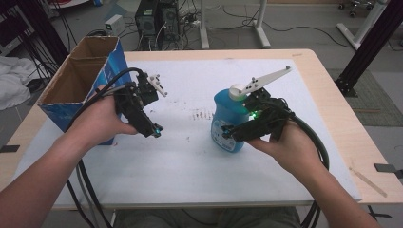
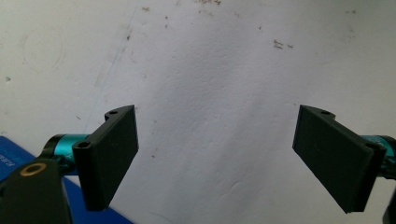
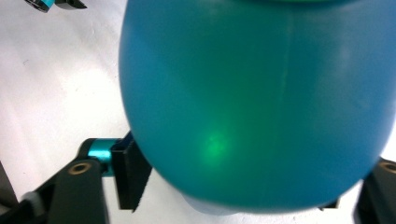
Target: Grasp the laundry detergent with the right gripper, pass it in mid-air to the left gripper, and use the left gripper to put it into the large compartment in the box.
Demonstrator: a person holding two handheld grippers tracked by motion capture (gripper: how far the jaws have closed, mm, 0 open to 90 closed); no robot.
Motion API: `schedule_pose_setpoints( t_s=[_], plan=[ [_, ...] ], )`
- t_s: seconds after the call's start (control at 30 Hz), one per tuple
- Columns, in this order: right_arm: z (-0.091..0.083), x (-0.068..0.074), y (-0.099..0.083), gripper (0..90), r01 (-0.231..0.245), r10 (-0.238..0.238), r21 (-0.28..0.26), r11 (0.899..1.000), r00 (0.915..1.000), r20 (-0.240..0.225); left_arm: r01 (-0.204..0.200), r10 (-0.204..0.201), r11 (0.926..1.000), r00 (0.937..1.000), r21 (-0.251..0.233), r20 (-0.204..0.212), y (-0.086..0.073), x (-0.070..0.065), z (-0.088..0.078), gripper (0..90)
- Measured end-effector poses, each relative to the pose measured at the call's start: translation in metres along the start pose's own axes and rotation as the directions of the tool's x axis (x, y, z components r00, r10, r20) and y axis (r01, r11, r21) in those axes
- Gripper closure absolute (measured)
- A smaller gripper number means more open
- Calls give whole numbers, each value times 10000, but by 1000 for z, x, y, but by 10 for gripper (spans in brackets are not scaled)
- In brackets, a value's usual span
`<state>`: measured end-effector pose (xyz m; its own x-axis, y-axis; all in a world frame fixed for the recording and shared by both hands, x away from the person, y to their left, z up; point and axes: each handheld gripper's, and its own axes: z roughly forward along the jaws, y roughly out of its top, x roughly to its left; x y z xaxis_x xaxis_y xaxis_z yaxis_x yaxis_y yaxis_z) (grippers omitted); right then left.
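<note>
High view: blue bottle (image 1: 227,124) stands upright on white mat (image 1: 190,156), right of centre | right gripper (image 1: 228,133) clamps its lower body, jaws level, pressing both flanks | left gripper (image 1: 156,130) spread wide, holding nothing, well apart, beside cardboard box (image 1: 78,78) | right hand nearer.

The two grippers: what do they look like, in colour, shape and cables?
Both the left gripper and the right gripper have black bodies with thick black cables trailing back. The jaws are flat black rectangular plates on teal metal fittings. A white pronged plate sits on top of each. A green light glows on the right one. The forearms are bare.
</note>
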<state>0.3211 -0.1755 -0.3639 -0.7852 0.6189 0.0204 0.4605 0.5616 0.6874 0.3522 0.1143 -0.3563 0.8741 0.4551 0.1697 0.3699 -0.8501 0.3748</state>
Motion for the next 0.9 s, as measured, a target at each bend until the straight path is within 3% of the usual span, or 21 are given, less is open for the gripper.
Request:
schedule_pose_setpoints(
  t_s=[0.9],
  plan=[
    [0,1,0,380,79,-78,-227,9997,10000,56,1,-1,10000,10000,6,-18,0,-1,-1,143]
  ],
)
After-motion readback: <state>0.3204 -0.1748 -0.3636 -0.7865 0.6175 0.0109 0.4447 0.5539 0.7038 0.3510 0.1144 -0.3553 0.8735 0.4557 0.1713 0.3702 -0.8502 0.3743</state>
